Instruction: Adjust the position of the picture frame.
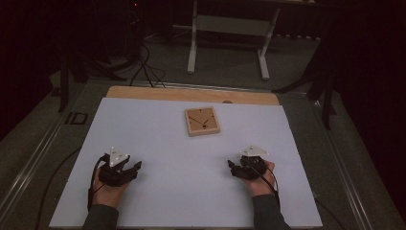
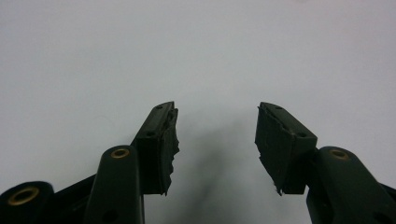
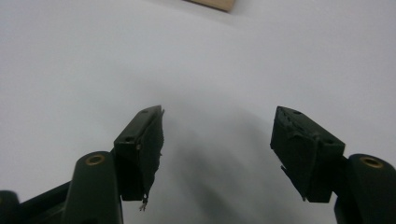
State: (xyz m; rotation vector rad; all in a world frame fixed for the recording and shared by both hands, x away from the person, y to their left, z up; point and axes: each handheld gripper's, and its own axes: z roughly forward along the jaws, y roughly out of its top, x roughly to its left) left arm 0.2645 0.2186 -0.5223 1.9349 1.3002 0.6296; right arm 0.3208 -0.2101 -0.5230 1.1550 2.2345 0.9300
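Pale sheet-covered table point(image 1: 158, 201): you're resting left gripper point(image 1: 125, 168) and right gripper point(image 1: 238, 167) near-side of square wooden tray point(image 1: 202, 120), jaws spread, empty, likely readying reach.

Table point(image 1: 158, 191) topped by smooth matt white sheet, paper-like, no gloss; bare pale wood strip point(image 1: 191, 94) along far edge. Square tray point(image 1: 202, 121) of light unfinished wood, matt, thin dark lines across inner face. Left hand-held gripper point(image 2: 216, 140): matt black plastic, brass-coloured metal eyelets at pivots, rubbery pads point(image 2: 170, 144) ragged and torn at edges. Right hand-held gripper point(image 3: 217, 149): same black plastic, brass eyelets, pad surface rough, frayed. Grey plates on top of both flat, dull. Sleeves dark cloth.
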